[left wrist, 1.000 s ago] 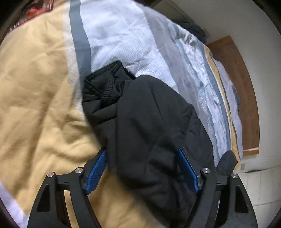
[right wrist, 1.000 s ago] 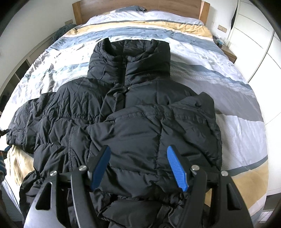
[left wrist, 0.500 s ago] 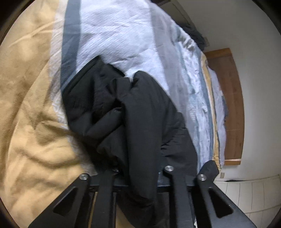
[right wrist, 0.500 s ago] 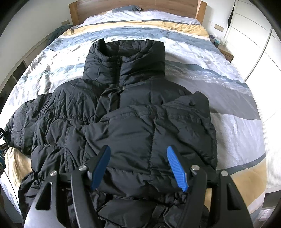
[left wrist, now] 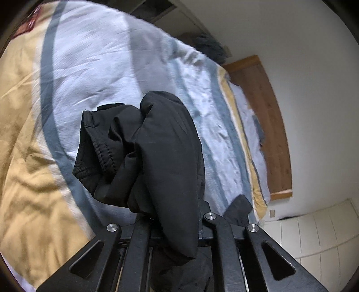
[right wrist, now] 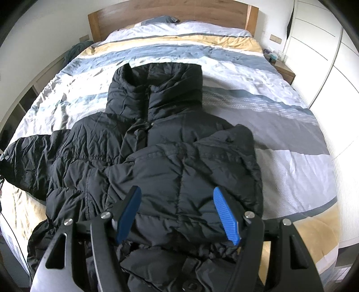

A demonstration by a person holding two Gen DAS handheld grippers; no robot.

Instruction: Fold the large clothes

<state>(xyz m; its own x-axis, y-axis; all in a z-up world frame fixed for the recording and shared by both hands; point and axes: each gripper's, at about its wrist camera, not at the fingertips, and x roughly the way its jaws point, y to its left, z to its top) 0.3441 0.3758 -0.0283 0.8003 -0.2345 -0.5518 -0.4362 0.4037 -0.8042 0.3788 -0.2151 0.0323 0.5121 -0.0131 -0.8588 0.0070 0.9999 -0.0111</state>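
Striped bed [right wrist: 280,94], black jacket [right wrist: 157,134] lengthwise, collar toward headboard [right wrist: 170,13]

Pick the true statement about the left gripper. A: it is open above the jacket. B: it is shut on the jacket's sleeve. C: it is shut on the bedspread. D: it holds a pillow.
B: the left gripper has its jaws closed on the black sleeve, which bunches up from between them above the bedspread.
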